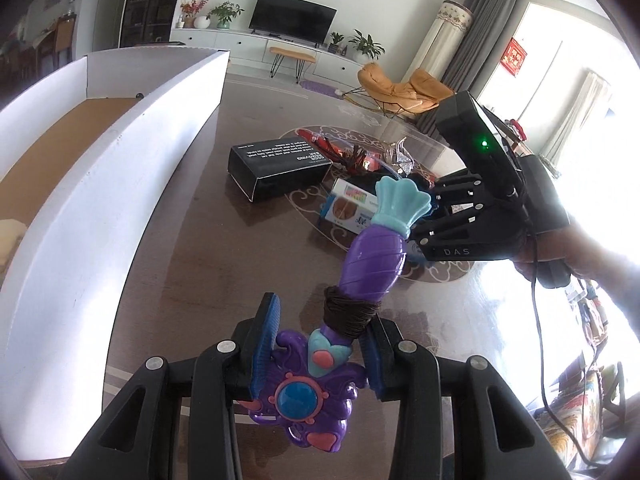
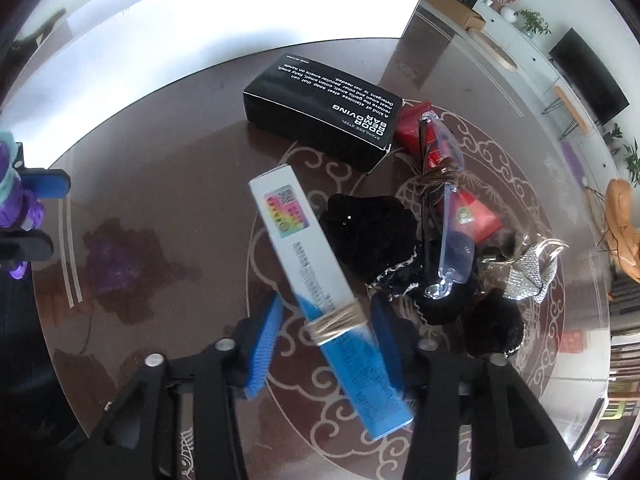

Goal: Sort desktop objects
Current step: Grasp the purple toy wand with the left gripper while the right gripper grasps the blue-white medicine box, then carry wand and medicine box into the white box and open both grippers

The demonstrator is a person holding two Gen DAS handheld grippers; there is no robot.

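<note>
My left gripper is shut on a purple and teal toy wand, held above the dark glass table beside the white box. My right gripper holds a white and blue carton bound with twine, lifted off the table; there is a small gap at the left pad. The right gripper also shows in the left wrist view, past the wand's tip. The left gripper with the wand shows at the left edge of the right wrist view.
A black soap box lies on the table near the white box. To its right lie clear glasses, red packets, black cloth pieces and a silver bow. The table edge curves at the right.
</note>
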